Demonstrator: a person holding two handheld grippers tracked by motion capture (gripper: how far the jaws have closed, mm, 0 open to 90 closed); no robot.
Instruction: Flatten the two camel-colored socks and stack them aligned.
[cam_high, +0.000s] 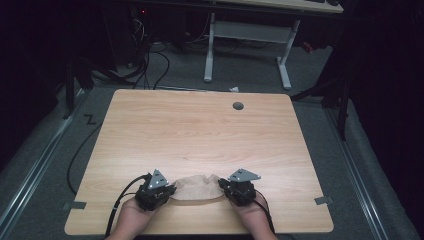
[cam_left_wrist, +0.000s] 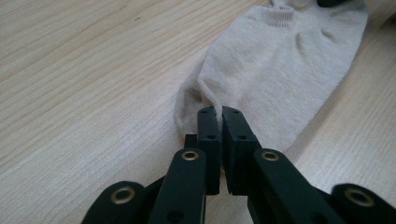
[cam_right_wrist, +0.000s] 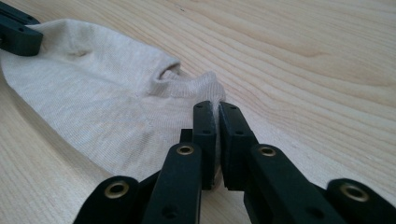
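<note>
Dark surroundings frame a light wooden table (cam_high: 200, 130) in the high view, with a grey floor, loose cables and the white legs of another desk (cam_high: 247, 47) beyond its far edge. Near the table's front edge a beige sock (cam_high: 197, 189) lies stretched sideways between two hand-held black grippers. The left gripper (cam_high: 172, 191) meets the sock's left end and the right gripper (cam_high: 222, 187) its right end, and a person's hands come in from the bottom edge behind them. From the left gripper view, the two black jaws stand pressed together, with a raised fold of the sock (cam_left_wrist: 280, 74) pinched between their tips; the rest of the sock lies flat on the wood, running away toward the upper right. From the right gripper view, the jaws are likewise clamped together on the ribbed cuff end of the sock (cam_right_wrist: 93, 102), which spreads over the table to the left, where the tip of the other gripper (cam_right_wrist: 18, 35) holds its far end.
</note>
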